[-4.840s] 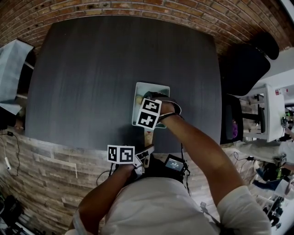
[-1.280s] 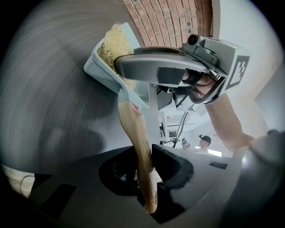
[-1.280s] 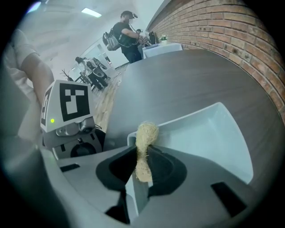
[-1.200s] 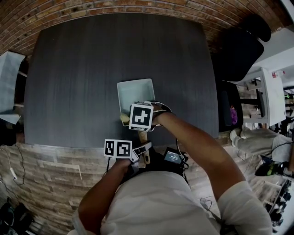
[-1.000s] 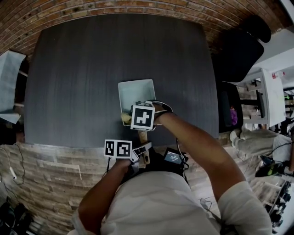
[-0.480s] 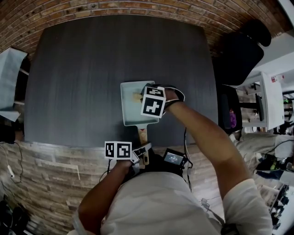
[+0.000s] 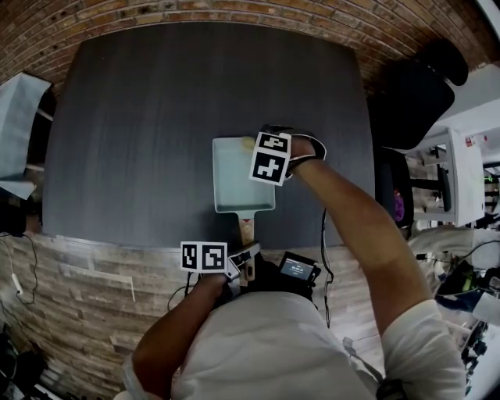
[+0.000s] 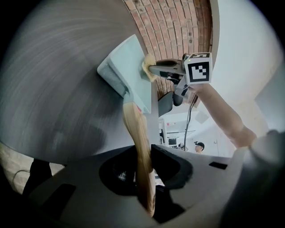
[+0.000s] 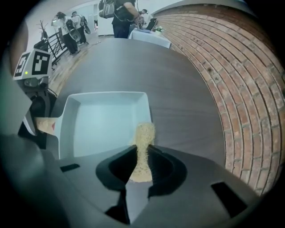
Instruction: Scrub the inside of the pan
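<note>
A pale green square pan point(image 7: 238, 180) lies on the dark table, its wooden handle point(image 7: 247, 230) pointing toward me. My left gripper point(image 7: 244, 262) is shut on the handle's end; in the left gripper view the handle point(image 8: 137, 147) runs between the jaws. My right gripper point(image 7: 255, 145) is shut on a yellow scrub sponge point(image 7: 248, 143) at the pan's far right corner. In the right gripper view the sponge point(image 9: 143, 140) sticks out of the jaws over the pan point(image 9: 100, 122), at its rim.
The dark grey table point(image 7: 156, 117) has a brick wall point(image 7: 195, 12) behind it and a stone-clad front edge. A black chair point(image 7: 410, 101) stands to the right, and a white covered object point(image 7: 19, 117) sits at the left. People stand far off point(image 9: 73, 24).
My right gripper has carried the sponge from the pan's near edge up to its far right corner. The pan has shifted slightly right. The left gripper still holds the handle.
</note>
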